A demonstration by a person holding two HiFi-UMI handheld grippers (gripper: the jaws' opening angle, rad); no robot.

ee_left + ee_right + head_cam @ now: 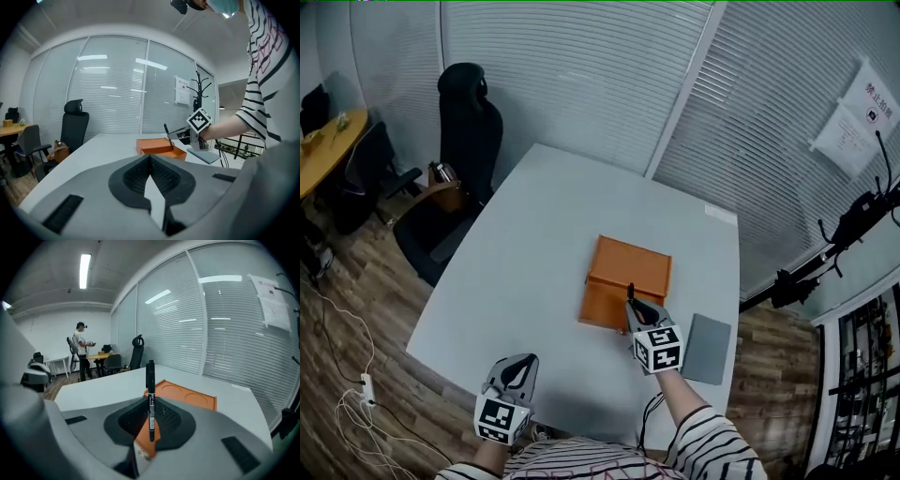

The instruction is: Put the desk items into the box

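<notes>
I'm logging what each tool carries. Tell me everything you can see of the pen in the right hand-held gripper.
The pen is a slim black marker, plastic by its look, with a clipped cap at its top and a pale printed band on the lower barrel. It stands upright, pinched between the jaws of the right hand-held gripper. It is held over the near edge of the orange box on the white table. I cannot tell whether its lower end touches the box.

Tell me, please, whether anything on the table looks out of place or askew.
Nothing stands out. The orange box sits squarely on the table, the grey pad lies flat beside it, and the right gripper holds a black pen upright.
</notes>
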